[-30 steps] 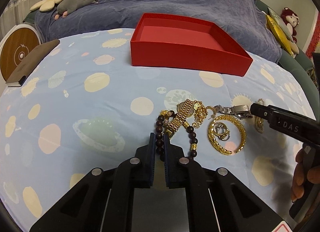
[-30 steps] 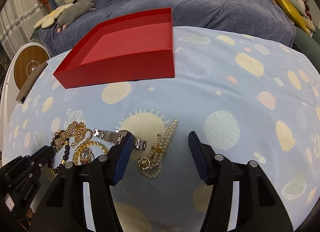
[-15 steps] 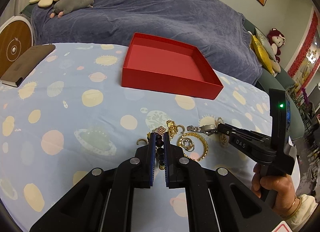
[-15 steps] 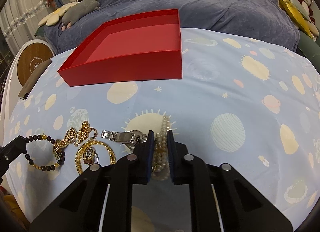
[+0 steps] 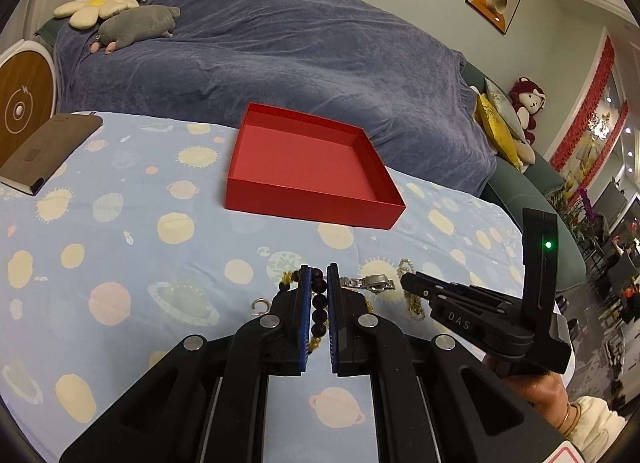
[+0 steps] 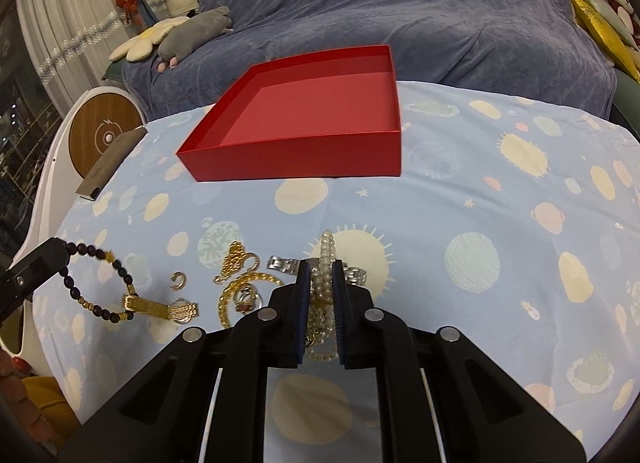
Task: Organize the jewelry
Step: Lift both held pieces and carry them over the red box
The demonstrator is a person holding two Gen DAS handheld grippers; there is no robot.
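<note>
while left gripper pinches dark bead bracelet, only right view shows right gripper clamping pearl strand

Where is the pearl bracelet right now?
The pearl bracelet is pinched in the right gripper, low in the middle of the right wrist view, just right of the silver watch and nearer than the red box.

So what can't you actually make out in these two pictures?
- Pearl bracelet, right wrist view: its lower loops are hidden between the right hand-held gripper pads.
- Dark bead bracelet, left wrist view: mostly behind the left hand-held gripper.
- Ring inside the gold bangle: too small to read.
</note>
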